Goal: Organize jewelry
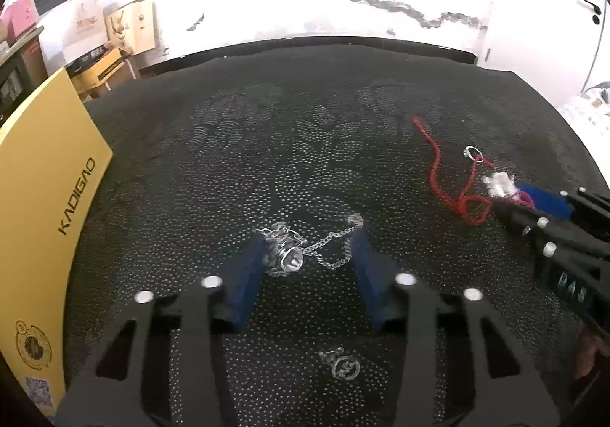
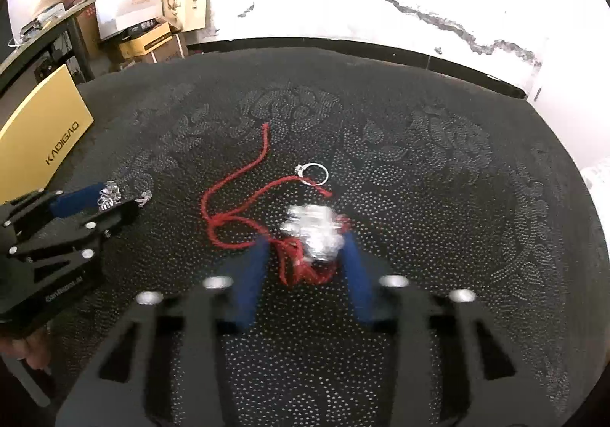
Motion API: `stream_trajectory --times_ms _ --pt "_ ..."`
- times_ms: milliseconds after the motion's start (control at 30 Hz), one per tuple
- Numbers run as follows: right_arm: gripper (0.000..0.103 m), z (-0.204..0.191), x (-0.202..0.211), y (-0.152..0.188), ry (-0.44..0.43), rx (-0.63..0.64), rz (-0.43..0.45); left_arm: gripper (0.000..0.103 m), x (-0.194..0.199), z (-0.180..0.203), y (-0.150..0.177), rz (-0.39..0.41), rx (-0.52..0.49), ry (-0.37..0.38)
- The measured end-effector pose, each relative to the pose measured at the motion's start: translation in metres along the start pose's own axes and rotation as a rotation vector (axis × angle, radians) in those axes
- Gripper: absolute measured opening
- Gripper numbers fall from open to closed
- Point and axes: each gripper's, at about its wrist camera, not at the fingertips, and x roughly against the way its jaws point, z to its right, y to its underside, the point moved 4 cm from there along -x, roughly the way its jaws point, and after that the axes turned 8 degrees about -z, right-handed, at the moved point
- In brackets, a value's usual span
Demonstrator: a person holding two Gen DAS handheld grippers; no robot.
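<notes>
A silver chain necklace with a pendant (image 1: 293, 255) lies on the black patterned cloth (image 1: 267, 160) between the open fingers of my left gripper (image 1: 310, 236). A small silver charm (image 1: 345, 366) lies on the cloth under the gripper. A red cord (image 2: 236, 190) with a silver ring (image 2: 314, 173) and a blurred silver pendant (image 2: 312, 232) lies between the open blue fingers of my right gripper (image 2: 307, 240). The right gripper also shows in the left wrist view (image 1: 511, 194), and the left gripper in the right wrist view (image 2: 110, 198), beside the chain (image 2: 110, 196).
A yellow KADIGAO box (image 1: 49, 206) stands at the left edge of the cloth; it also shows in the right wrist view (image 2: 42, 137). Cardboard boxes (image 2: 152, 23) and a desk stand beyond the table at the back left. A white wall lies behind.
</notes>
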Motion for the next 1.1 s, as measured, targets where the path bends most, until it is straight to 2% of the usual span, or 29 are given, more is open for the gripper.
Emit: stream_trajectory --times_ms 67,133,267,500,700,800,1100 --pt "0.021 0.002 0.000 0.000 -0.015 -0.013 0.000 0.018 0.000 -0.004 -0.001 -0.001 0.009 -0.007" --pt "0.019 0.004 0.001 -0.001 -0.032 -0.029 0.003 0.011 0.000 -0.011 -0.002 -0.005 0.030 0.003" --pt "0.017 0.008 0.003 0.001 -0.032 -0.026 0.003 0.010 0.001 -0.012 -0.003 -0.011 0.035 0.041" --pt "0.009 0.010 0.015 0.000 -0.054 -0.024 0.026 0.008 0.011 -0.015 -0.008 0.008 0.036 0.020" --pt "0.008 0.013 0.030 -0.004 -0.062 -0.042 0.051 0.008 0.031 -0.028 -0.015 0.025 0.066 0.024" --pt "0.008 0.015 0.046 -0.011 -0.093 -0.060 0.067 0.008 0.044 -0.034 -0.018 0.019 0.072 0.037" --pt "0.008 0.002 0.128 -0.035 -0.082 -0.032 0.165 0.008 0.098 -0.051 -0.024 0.046 0.073 0.027"
